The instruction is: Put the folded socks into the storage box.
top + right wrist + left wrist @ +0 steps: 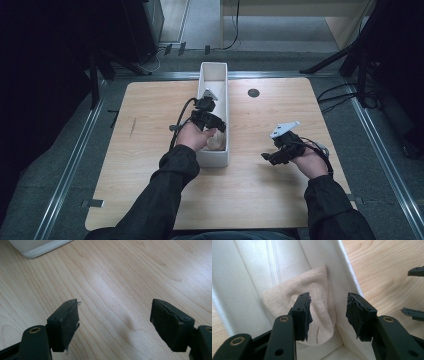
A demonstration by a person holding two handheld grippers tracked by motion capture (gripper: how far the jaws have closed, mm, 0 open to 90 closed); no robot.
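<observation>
White bin (287,262), beige folded cloth (319,290)

The table (260,190) is viewed from above and behind the person, facing forward and down. Each gripper view is taken close, along its own jaws. The white bin (221,75) (247,277) (37,247) is shared by all three views.

Wooden table (150,110): light woodgrain top, rounded corners, small dark round grommet (253,93) set far of centre right. Grey floor (280,30) around the table. Metal rails (70,165) on the floor along the left and right sides. Dark stand legs (330,60) at far right, black cables (345,95) beside them. Pale cabinet (350,20) at far right.
</observation>
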